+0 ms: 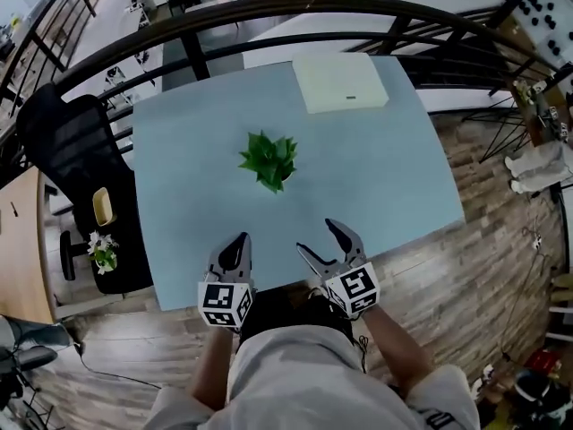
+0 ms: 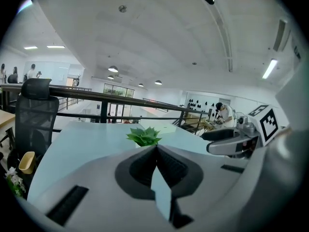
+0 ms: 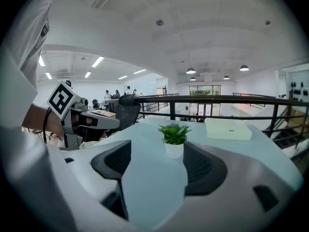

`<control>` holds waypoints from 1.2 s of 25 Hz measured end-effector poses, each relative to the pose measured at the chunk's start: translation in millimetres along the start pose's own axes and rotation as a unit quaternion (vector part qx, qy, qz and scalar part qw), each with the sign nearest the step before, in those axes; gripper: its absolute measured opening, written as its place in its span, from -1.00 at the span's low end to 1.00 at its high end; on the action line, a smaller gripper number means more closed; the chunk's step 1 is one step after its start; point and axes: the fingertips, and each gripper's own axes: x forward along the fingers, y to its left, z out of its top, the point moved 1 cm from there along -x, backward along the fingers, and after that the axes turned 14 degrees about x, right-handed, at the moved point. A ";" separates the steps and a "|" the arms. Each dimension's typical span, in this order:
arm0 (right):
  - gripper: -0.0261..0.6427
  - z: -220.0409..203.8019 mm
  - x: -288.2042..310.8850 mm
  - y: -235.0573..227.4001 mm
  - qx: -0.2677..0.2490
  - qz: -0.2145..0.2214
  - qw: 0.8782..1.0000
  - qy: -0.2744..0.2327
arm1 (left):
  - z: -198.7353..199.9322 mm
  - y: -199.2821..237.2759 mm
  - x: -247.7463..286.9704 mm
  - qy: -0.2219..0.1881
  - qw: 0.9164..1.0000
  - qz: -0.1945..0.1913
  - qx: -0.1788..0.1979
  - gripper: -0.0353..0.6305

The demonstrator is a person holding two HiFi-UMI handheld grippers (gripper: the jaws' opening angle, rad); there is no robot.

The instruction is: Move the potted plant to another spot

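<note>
A small potted plant (image 1: 269, 161) with spiky green leaves in a white pot stands upright near the middle of the pale blue table (image 1: 385, 186). It shows in the right gripper view as the plant (image 3: 174, 139), ahead between the jaws but well beyond them, and in the left gripper view as the plant (image 2: 144, 136) past the jaw tips. My left gripper (image 1: 235, 245) is shut at the table's near edge with nothing in it. My right gripper (image 1: 322, 239) is open and empty beside it, jaws spread. Both are well short of the plant.
A flat cream box (image 1: 340, 82) lies at the table's far edge. A dark curved railing (image 1: 269, 16) runs behind the table. A black office chair (image 1: 67, 150) stands to the left, with a small flower pot (image 1: 102, 251) and a tan cup (image 1: 103, 206) near it. Wood floor lies to the right.
</note>
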 end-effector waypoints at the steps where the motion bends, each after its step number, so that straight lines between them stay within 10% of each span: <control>1: 0.10 -0.7 5.2 0.8 0.001 -0.005 1.000 0.001 | -2.5 5.2 3.2 0.002 1.000 -0.005 0.001 -0.86; 30: 0.40 -37.1 152.2 -49.3 0.019 -0.024 0.999 0.021 | -81.7 48.9 90.4 0.113 0.993 0.002 -0.025 -0.86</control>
